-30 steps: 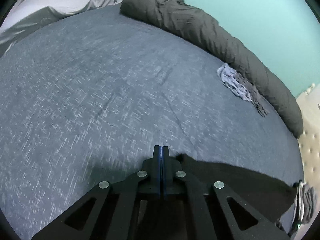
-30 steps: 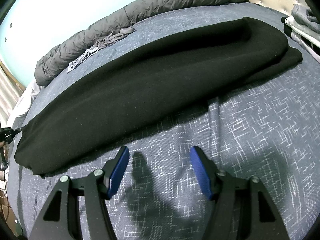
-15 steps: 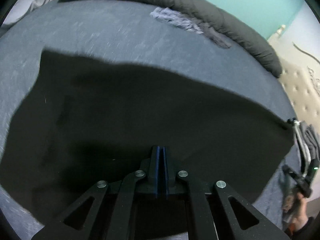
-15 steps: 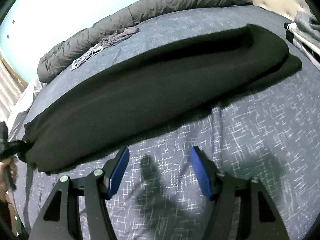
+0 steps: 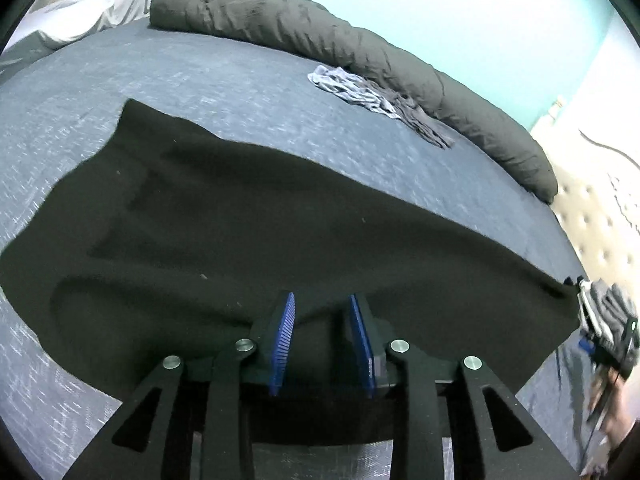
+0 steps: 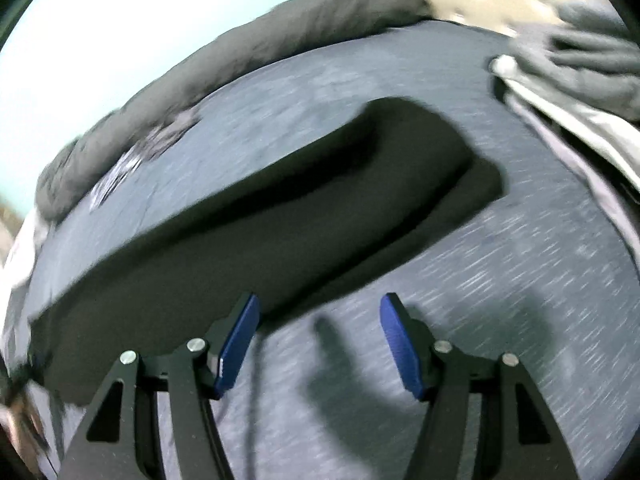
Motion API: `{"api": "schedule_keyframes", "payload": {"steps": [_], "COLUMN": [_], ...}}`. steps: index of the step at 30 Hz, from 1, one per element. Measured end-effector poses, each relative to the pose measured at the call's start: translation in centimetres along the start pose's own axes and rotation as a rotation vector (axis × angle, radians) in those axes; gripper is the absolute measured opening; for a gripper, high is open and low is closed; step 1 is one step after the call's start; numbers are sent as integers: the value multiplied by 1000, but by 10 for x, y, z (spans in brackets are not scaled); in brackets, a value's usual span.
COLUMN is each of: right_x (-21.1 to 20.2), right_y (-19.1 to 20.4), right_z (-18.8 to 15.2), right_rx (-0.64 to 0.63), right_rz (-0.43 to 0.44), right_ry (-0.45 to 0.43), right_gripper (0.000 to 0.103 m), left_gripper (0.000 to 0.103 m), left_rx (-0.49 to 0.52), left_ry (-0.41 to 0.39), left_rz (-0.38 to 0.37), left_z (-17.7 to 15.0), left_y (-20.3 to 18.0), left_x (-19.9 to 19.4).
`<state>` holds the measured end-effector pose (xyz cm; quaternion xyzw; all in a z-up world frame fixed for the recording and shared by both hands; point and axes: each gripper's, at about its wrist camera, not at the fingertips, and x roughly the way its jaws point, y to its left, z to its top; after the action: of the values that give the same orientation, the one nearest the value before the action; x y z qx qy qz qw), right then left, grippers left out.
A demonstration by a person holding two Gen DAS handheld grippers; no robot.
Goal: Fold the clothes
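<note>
The black garment lies on the bed, folded lengthwise into a long band, with a rounded fold visible at its far end in the right wrist view. The left hand-held gripper sits over the near edge of the cloth with its blue pads apart; black fabric shows between them, but nothing is pinched. The right hand-held gripper hovers just off the garment's long edge, jaws wide apart and empty, above bare bedding. That view is blurred.

The step in hand looks like taking hold for the next fold. To do it well, each gripper should bite both layers at a short end, close to the corners, so the top layer does not slide off the lower one. Lift only enough to clear the bed, carry the end straight along the band, and lay it down with edges matched. The grey duvet and the crumpled grey cloth lie well apart.
</note>
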<state>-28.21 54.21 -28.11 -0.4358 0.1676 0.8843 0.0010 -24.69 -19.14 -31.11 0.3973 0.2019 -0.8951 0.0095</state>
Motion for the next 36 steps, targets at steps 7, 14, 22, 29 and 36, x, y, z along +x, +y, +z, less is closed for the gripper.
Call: {"api": "schedule_keyframes", "payload": {"steps": [7,14,22,29,36], "right_x": [10,36,57,1,18], "right_y": [-54,-72,-72,-56,-73], "right_z": [46,71,77,90,85], "right_rx": [152,221,195,89,41], "right_rz": [-30,1,-41,-99,-281], "right_ry": [-71,-69,-69,-195,-49], "right_gripper": [64,64,26,4,46], "left_gripper": [35,48,49,49,49], "left_rx": [-25,-23,-20,-22,-28], "left_ry": [12,15,26,33,39], "left_rz": [-8,-4,-10,-10,-13], "left_z": [-4,-5,-2,-5,-6], "left_y": [2,-5,-7,-7,-7], "left_x": [8,8,11,9,9]}}
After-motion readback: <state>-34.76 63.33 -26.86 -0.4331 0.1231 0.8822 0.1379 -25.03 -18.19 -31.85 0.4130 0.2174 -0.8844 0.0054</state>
